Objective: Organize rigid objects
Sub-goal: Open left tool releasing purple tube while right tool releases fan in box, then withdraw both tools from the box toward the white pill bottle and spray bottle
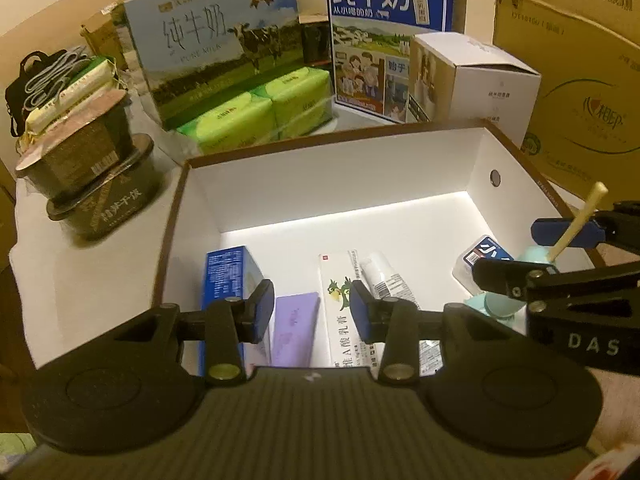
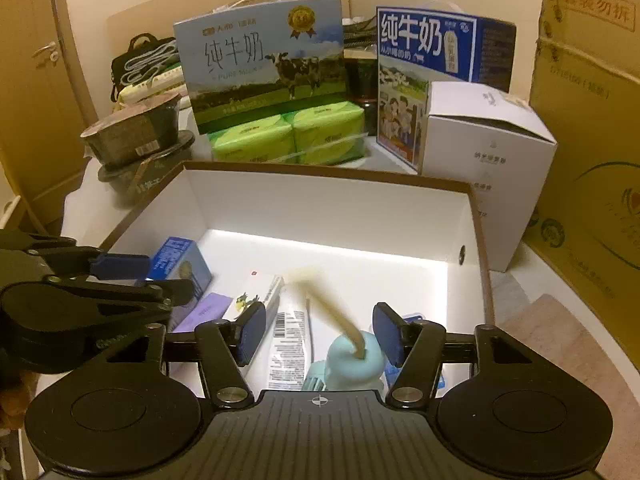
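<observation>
Cluttered tabletop (image 1: 80,280) w/ milk cartons (image 1: 216,40) at back; open white box (image 1: 320,168) in front holds blue box (image 1: 228,276), ointment carton (image 1: 336,304), tube (image 1: 380,276). Right gripper (image 2: 320,332) jaws apart around teal brush (image 2: 352,360), not pressing it. Left gripper (image 1: 312,308) open over purple pack (image 1: 296,324), empty.

The left claw (image 1: 312,306) sits low in the centre of its own view, angled downward, its blue pads apart with nothing pressed between them. The right claw (image 2: 319,334) sits low centre in its view, also tipped down, jaws standing wide. Each claw's fingers show at the other view's edge.
</observation>
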A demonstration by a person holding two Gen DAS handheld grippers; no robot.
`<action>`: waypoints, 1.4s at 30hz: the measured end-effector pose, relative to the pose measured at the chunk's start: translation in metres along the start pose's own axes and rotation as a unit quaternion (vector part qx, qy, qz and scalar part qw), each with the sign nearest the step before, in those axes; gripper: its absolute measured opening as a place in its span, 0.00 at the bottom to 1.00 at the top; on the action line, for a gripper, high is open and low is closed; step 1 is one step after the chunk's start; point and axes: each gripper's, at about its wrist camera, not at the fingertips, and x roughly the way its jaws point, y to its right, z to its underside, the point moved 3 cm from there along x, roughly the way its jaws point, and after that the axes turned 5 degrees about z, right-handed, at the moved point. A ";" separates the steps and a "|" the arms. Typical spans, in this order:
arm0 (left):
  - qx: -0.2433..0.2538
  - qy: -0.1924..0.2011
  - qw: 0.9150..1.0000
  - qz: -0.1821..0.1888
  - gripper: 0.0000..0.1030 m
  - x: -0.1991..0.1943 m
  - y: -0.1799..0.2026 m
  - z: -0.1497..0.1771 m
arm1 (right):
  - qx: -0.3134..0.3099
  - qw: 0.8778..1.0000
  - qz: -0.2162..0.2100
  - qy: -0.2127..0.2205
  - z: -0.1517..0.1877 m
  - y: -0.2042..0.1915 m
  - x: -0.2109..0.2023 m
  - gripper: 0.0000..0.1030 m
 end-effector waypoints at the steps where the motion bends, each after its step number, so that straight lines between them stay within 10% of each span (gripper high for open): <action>1: -0.002 0.003 1.000 0.002 0.39 -0.004 -0.001 0.001 | 0.000 1.000 0.000 0.002 0.000 0.000 -0.003 0.59; 42: -0.071 0.044 0.996 0.035 0.45 -0.181 0.019 0.119 | 0.099 0.993 -0.057 0.012 0.114 0.005 -0.180 0.62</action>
